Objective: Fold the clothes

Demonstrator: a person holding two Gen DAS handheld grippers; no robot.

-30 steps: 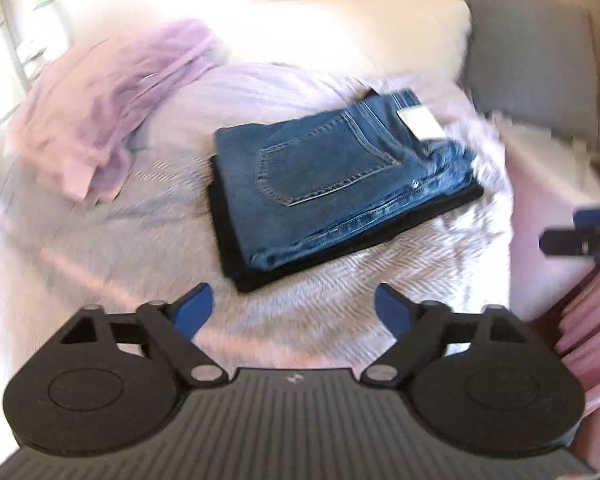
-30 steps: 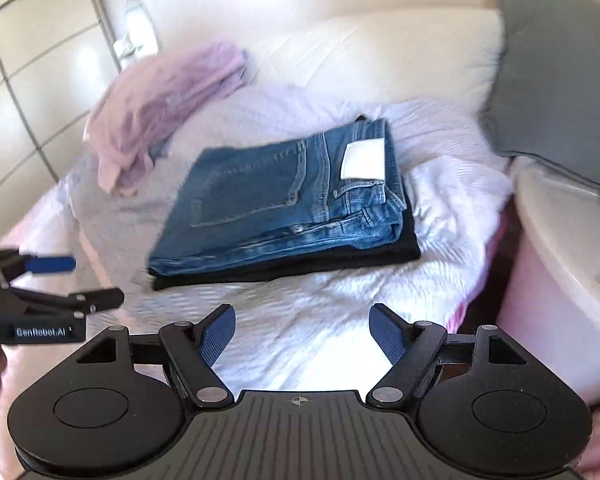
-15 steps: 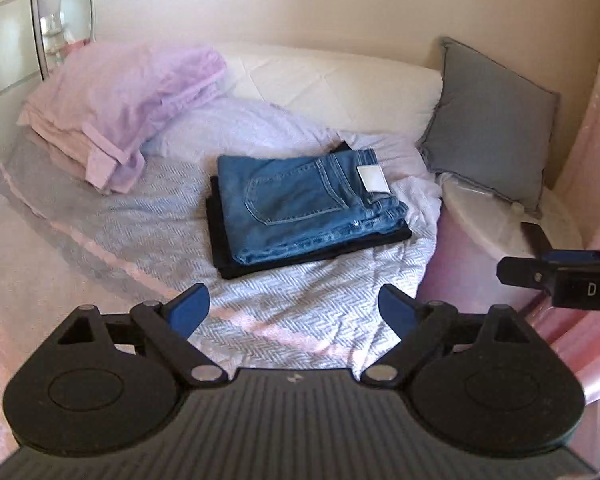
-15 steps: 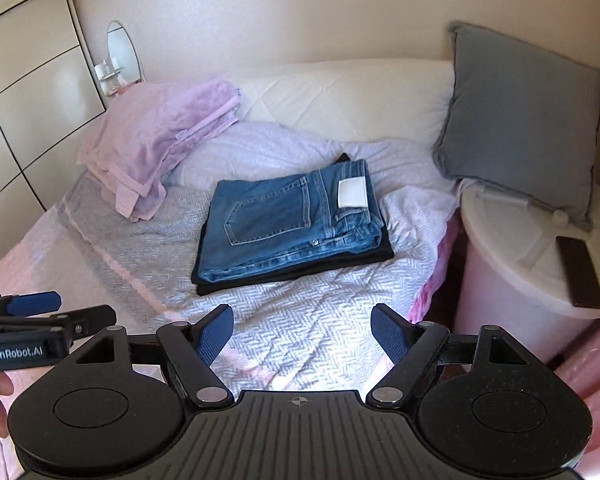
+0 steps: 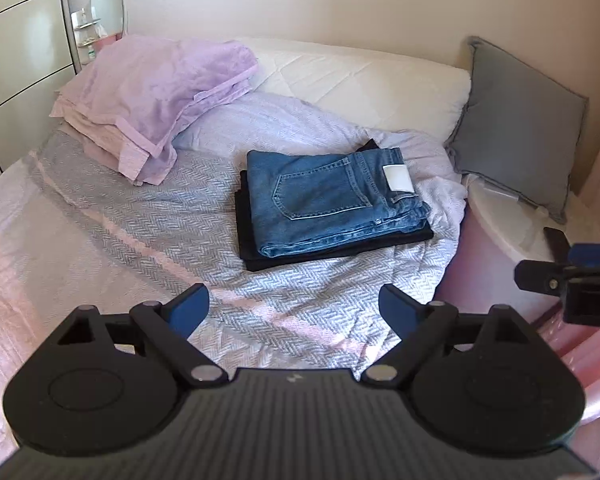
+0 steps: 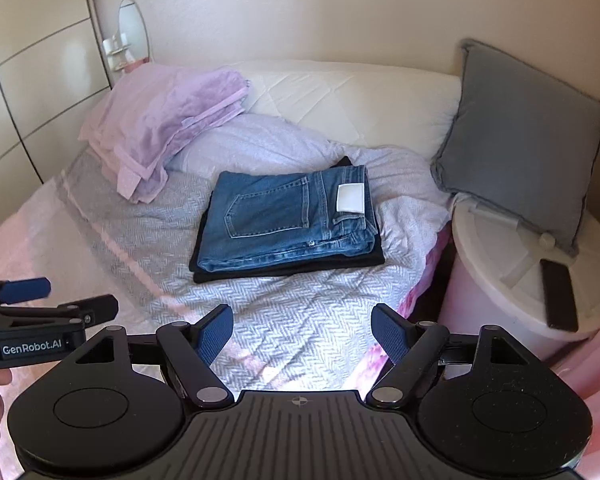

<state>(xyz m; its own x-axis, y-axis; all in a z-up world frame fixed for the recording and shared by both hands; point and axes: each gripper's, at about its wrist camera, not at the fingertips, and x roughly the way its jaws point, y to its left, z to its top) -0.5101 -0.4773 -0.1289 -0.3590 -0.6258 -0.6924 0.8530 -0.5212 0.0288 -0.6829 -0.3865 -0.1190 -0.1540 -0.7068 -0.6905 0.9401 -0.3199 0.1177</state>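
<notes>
Folded blue jeans point(image 5: 332, 200) point(image 6: 288, 220) lie on top of a folded black garment point(image 5: 252, 236) point(image 6: 284, 272) in the middle of the bed. My left gripper point(image 5: 294, 306) hangs open above the bedspread, well short of the stack, with nothing between its blue pads. My right gripper point(image 6: 302, 334) is open too and empty, also held back from the stack. Each gripper shows at the edge of the other's view: the right one point(image 5: 572, 276) at the right, the left one point(image 6: 48, 304) at the left, with a hand under it.
A crumpled lilac sheet pile point(image 5: 152, 96) point(image 6: 164, 120) lies at the bed's back left. A grey cushion point(image 5: 520, 120) point(image 6: 520, 140) leans at the right over a white round bin lid point(image 6: 512, 264) carrying a dark phone point(image 6: 558, 294). A wardrobe point(image 6: 32, 92) stands left.
Both grippers have drawn up and back from the stack, so the jeans look smaller and more of the room shows. Most of that happened early; little has shifted since half a second ago.
</notes>
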